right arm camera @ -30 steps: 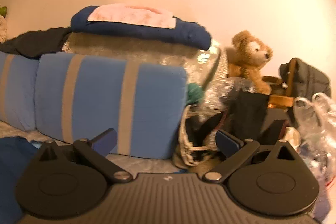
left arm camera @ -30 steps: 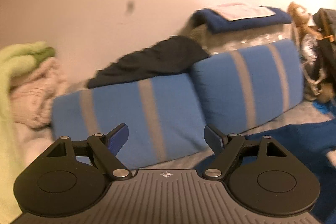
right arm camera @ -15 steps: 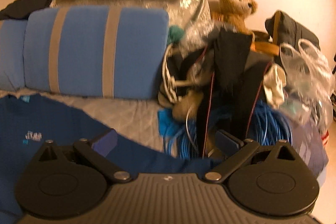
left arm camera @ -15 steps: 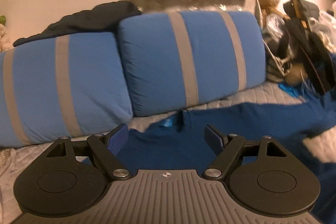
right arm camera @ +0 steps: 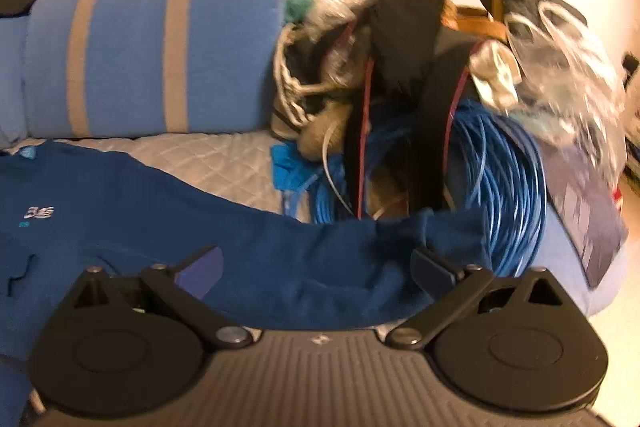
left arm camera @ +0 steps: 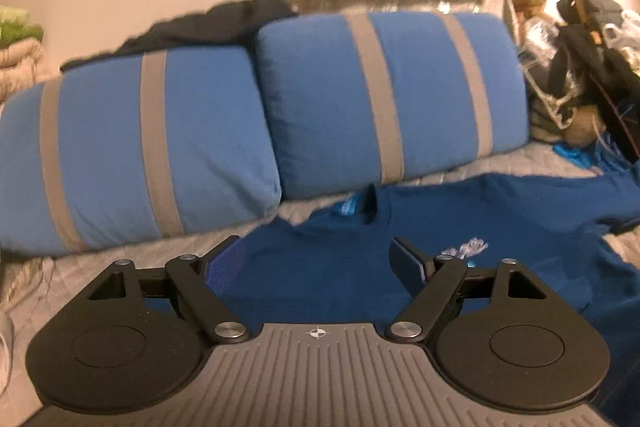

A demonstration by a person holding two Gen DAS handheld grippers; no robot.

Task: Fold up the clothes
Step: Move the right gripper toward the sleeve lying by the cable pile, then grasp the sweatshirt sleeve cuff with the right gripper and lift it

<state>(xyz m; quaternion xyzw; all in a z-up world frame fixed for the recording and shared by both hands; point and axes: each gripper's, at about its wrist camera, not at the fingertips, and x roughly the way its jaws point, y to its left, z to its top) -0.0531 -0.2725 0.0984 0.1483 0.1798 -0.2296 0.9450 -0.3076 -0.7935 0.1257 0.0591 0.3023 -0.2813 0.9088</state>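
A dark blue cotton sweatshirt [left arm camera: 320, 267] is lying on a grey quilted bedspread [right arm camera: 224, 163] under the left gripper [left arm camera: 316, 259] and right gripper [right arm camera: 316, 267]. 2 blue grey-striped pillows [left arm camera: 384, 99] are leaning beyond it; a coil of blue cable [right arm camera: 500, 163] is sitting ahead-right of the right gripper.

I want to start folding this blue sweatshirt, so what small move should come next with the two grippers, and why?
Probably lower the right gripper onto the sleeve stretched just ahead of it and close. Both grippers are open and hold nothing; the blue sweatshirt lies spread flat on the quilt, with that sleeve reaching toward the blue cable coil. The left gripper hovers over the chest.
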